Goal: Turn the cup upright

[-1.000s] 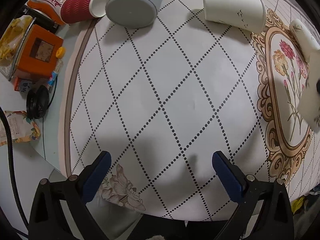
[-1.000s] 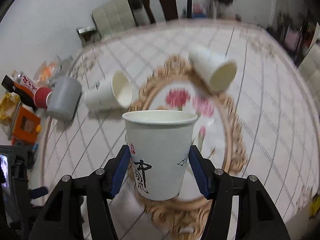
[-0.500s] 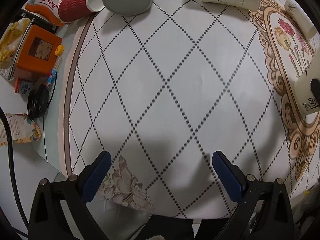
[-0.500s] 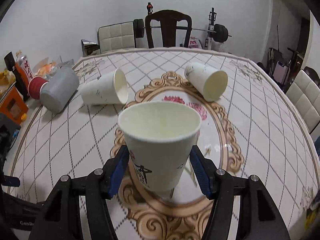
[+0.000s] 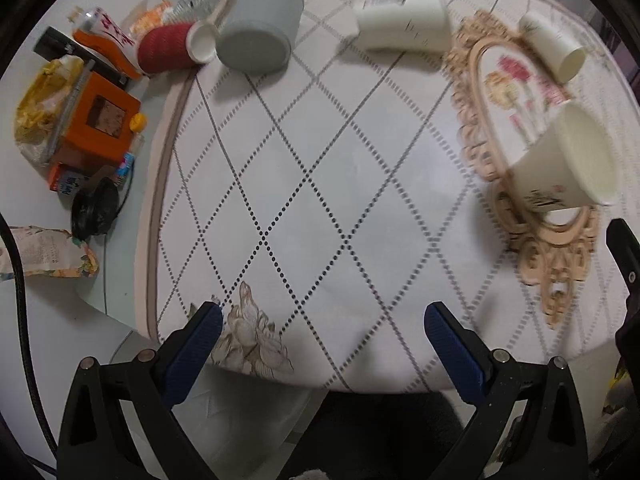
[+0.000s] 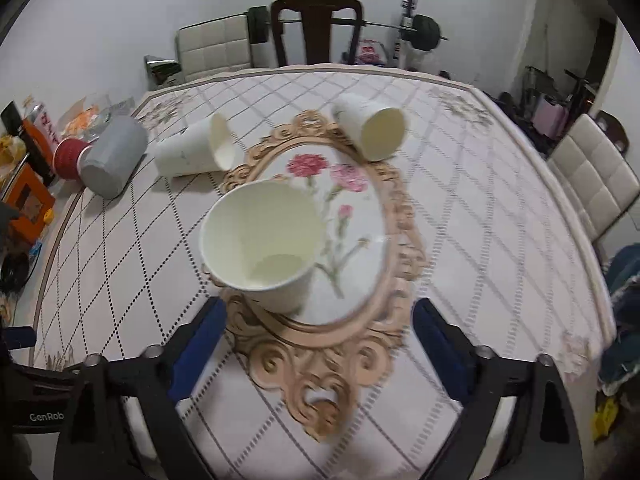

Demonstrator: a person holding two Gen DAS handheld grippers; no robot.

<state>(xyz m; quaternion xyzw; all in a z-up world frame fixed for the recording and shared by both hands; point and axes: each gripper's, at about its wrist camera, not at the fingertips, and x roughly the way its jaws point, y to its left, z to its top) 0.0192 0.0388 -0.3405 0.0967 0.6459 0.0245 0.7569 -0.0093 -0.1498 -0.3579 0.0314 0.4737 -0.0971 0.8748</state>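
Note:
A white paper cup [image 6: 262, 244] stands upright on the floral medallion of the tablecloth, just ahead of my right gripper [image 6: 320, 332], which is open and holds nothing. The same cup shows at the right of the left wrist view [image 5: 568, 160]. Two more white paper cups lie on their sides farther back: one on the left [image 6: 192, 150] [image 5: 404, 24] and one on the right [image 6: 372, 128] [image 5: 554, 46]. A grey cup [image 6: 110, 156] [image 5: 258, 24] and a red ribbed cup [image 6: 66, 158] [image 5: 172, 48] lie on their sides at the table's left edge. My left gripper [image 5: 322, 328] is open and empty above the near table edge.
An orange box [image 5: 96, 120], snack packets [image 5: 44, 92], a black round item [image 5: 94, 212] and a bottle [image 5: 108, 36] crowd a side surface left of the table. Chairs [image 6: 316, 24] and a barbell rack [image 6: 408, 24] stand behind the table. Another chair [image 6: 592, 176] is at the right.
My right gripper lowered the white cup onto the medallion, opened, let it go and drew back. The left gripper view shifted, still open over the near edge.

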